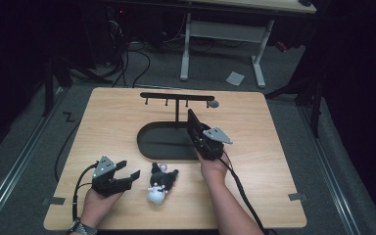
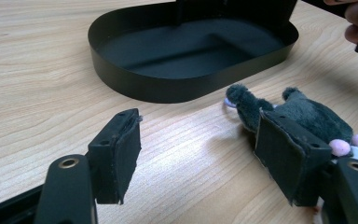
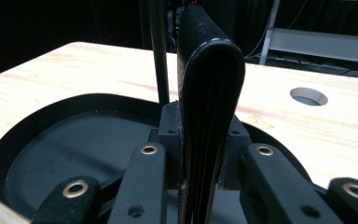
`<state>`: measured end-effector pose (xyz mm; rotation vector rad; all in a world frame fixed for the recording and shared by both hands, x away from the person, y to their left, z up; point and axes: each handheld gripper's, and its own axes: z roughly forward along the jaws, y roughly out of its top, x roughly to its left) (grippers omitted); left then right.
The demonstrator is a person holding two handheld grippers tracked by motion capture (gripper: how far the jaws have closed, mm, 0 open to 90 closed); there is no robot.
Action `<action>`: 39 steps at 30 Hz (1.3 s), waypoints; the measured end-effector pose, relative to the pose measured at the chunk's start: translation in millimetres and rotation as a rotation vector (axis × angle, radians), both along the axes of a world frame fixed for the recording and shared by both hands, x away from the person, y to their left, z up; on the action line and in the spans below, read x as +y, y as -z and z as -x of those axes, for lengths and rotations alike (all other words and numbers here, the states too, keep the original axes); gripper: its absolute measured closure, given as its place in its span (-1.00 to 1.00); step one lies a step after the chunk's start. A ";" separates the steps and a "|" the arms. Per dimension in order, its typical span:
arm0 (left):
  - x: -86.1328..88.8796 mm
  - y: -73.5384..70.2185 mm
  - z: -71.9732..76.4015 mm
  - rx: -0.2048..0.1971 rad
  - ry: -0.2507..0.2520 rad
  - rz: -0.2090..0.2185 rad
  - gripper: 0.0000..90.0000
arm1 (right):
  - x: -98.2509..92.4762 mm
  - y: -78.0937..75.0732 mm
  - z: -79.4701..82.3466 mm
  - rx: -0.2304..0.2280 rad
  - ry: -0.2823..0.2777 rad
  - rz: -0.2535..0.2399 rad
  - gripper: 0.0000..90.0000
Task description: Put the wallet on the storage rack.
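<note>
right gripper (image 1: 194, 128) is clenched on a flat black wallet (image 3: 209, 93), edge-up between its fingers, long axis running away from the hand, held over the black oval tray (image 1: 149, 142) just short of the stand's post (image 3: 158, 51). the tray lies straight ahead and below. left gripper (image 1: 129, 172) rests on the desk (image 1: 254, 161), fingers released and holding nothing, just beside a plush toy (image 1: 159, 183).

Black oval tray (image 1: 149, 142) on pale wood-grain table (image 1: 107, 117). Dark grey plush toy (image 1: 160, 182) with white face, pink spots. Black wallet (image 3: 209, 107), white stitching.
</note>
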<state>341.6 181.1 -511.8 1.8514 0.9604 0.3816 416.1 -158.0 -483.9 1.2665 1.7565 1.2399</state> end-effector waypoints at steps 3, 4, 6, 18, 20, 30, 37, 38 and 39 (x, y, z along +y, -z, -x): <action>-0.1 -0.1 0.2 -0.001 0.002 0.001 -0.31 | 3.2 -0.3 -4.8 0.002 0.007 0.004 0.69; 0.0 -0.1 0.2 -0.001 0.002 0.002 -0.31 | 3.8 0.1 -6.4 0.001 0.011 0.007 0.69; 0.1 -0.2 0.2 -0.001 0.002 0.002 -0.31 | 4.6 2.0 -9.2 0.004 0.018 0.009 0.69; -0.8 0.0 0.3 0.002 0.006 0.000 -0.31 | 2.0 20.0 -16.4 0.032 0.061 0.030 0.68; -0.9 0.2 0.1 0.003 0.006 0.000 -0.31 | 2.5 20.6 -16.6 0.031 0.059 0.028 0.67; -1.8 0.5 -0.1 0.002 0.011 0.000 -0.31 | 8.7 26.7 -12.8 0.070 0.025 0.025 0.55; -2.9 0.1 -0.1 0.004 0.017 -0.010 -0.31 | 11.2 28.2 -11.4 0.082 0.010 -0.003 0.43; -3.0 0.2 -0.1 0.004 0.018 -0.010 -0.31 | 11.3 27.9 -11.5 0.085 0.007 -0.009 0.40; -3.1 0.2 -0.2 0.005 0.019 -0.010 -0.31 | 11.6 27.4 -11.3 0.084 0.006 -0.016 0.38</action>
